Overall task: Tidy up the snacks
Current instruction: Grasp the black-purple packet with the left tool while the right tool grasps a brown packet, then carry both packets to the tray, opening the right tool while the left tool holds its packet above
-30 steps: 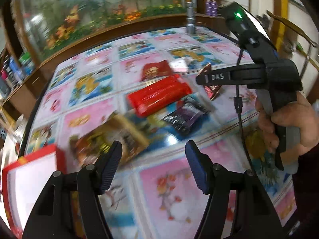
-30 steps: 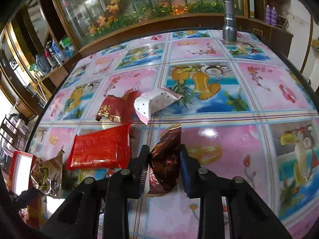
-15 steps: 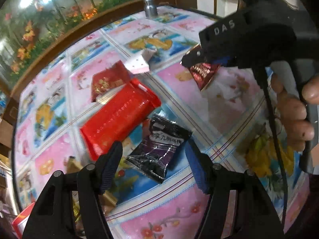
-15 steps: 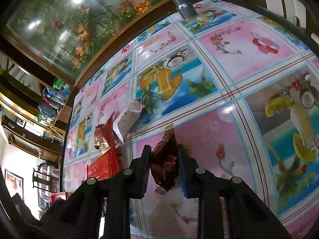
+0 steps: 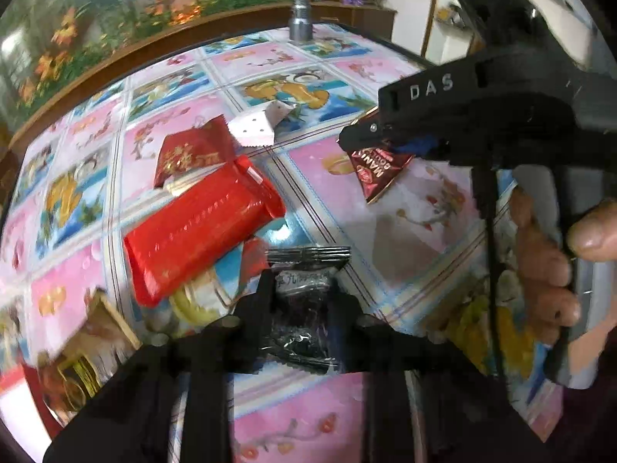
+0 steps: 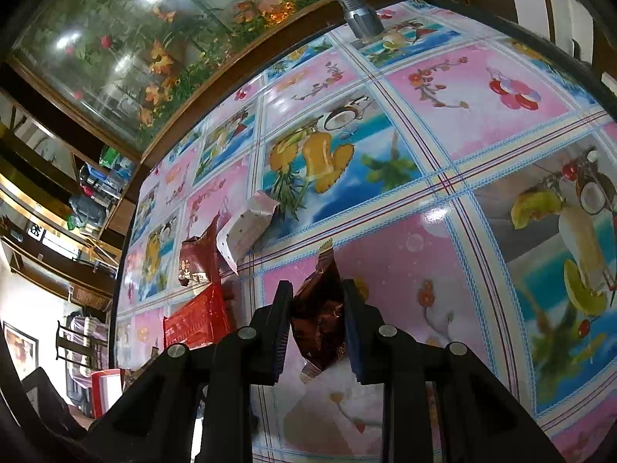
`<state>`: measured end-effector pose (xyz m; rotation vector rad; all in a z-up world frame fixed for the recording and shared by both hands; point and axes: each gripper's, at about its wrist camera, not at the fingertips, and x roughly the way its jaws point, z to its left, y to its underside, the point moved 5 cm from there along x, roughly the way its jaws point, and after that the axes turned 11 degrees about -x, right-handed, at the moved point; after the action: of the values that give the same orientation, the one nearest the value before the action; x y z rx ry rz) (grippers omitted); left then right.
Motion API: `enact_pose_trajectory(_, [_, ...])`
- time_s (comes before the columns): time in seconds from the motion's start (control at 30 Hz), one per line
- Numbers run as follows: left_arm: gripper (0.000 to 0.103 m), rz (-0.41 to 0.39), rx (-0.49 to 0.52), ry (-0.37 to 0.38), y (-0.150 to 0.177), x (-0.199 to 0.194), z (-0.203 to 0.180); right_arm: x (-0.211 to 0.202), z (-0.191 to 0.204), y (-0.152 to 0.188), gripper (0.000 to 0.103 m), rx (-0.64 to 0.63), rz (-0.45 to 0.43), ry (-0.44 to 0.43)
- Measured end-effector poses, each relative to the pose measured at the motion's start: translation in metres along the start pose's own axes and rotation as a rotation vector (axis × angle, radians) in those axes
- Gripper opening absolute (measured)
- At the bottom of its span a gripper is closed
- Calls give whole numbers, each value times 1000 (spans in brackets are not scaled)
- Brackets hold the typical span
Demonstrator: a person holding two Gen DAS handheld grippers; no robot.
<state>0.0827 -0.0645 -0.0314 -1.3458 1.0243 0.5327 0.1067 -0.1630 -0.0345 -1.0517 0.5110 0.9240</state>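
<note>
Snacks in thin, crinkly, slippery film: left hand-held gripper [image 5: 300, 301] pinches the black packet [image 5: 304, 308] mid-body; right hand-held gripper [image 6: 316, 328] clamps the brown pouch [image 6: 320, 320] above the worktop [image 6: 424, 177].

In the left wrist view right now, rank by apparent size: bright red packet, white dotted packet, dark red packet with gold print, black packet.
1. bright red packet, clearly largest.
2. dark red packet with gold print and black packet: unsure; the black one sits nearest the camera, partly hidden.
3. white dotted packet, smallest.
</note>
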Motion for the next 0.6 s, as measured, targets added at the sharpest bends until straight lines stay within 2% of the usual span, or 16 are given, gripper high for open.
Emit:
enact_pose_trajectory(0.13, [20,-21,-44,-21,12,-8,7,-1,6,1,26,-12,-1,-30])
enact_pose_trajectory(0.33, [20,-52,-118,-9,27,-28,19,-2,15,3,26,10,9,-173])
enact_pose_trajectory(0.47, [20,-91,-197,-33,37,-54,36,-1,34,8,26,16,43,-362])
enact_pose_trajectory(0.6, [20,-146,-254,-78,53,-86,54,3,56,15,26,-24,70,-455])
